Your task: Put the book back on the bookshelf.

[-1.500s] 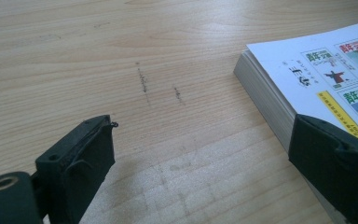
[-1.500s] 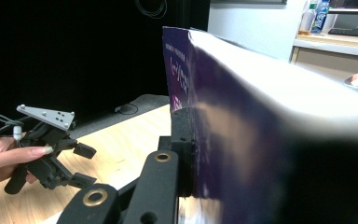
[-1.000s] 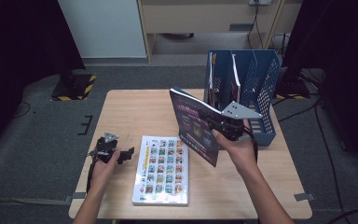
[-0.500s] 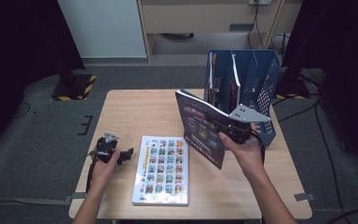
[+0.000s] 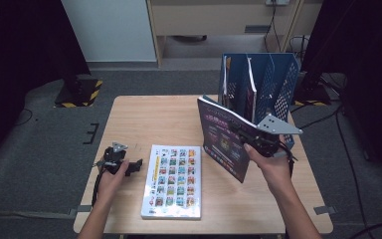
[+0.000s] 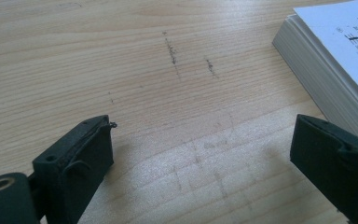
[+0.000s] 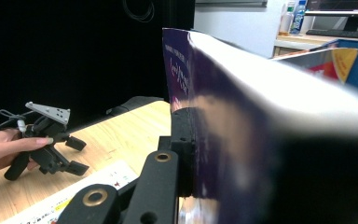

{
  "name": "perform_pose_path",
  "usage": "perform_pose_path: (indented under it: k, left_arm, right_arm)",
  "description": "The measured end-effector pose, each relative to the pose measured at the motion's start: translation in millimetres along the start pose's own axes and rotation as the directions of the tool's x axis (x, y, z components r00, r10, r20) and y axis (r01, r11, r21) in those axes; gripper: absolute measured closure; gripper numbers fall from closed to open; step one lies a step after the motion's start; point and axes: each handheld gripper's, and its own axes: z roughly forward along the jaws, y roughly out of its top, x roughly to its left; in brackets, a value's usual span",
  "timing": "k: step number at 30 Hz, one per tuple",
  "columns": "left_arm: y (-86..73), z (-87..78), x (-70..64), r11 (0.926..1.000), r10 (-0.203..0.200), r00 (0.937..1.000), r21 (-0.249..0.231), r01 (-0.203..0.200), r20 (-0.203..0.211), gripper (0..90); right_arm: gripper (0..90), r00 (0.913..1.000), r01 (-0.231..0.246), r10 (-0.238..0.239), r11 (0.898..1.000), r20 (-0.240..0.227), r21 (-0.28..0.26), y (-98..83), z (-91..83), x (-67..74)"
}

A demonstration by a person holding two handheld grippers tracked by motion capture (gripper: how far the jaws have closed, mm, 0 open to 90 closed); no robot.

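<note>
Right hand-held gripper (image 5: 251,139) clamped on purple book (image 5: 224,137); keep it upright, steer toward blue file rack (image 5: 283,79) at 1 o'clock. Left hand-held gripper (image 5: 132,166) wide open, empty.

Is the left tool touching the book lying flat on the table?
Apart. In the left gripper view, bare wood shows between the open left tool and the flat book; the high view shows the same gap.

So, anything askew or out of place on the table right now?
Nothing stands out. The purple book is upright, clamped in the right gripper near the blue file rack; the white book lies flat; the left gripper rests open.
</note>
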Motion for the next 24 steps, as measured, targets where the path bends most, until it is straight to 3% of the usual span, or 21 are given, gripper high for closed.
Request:
perform_pose_path:
  k: [24]
  left_arm:
    - [-2.0,3.1,-1.9,0.9998,0.014,0.9999,0.013,-0.014,-0.002,1.9]
  right_arm:
    - [83.8,0.999,-0.003,0.003,1.0,0.044,0.004,-8.5,-43.3,-13.5]
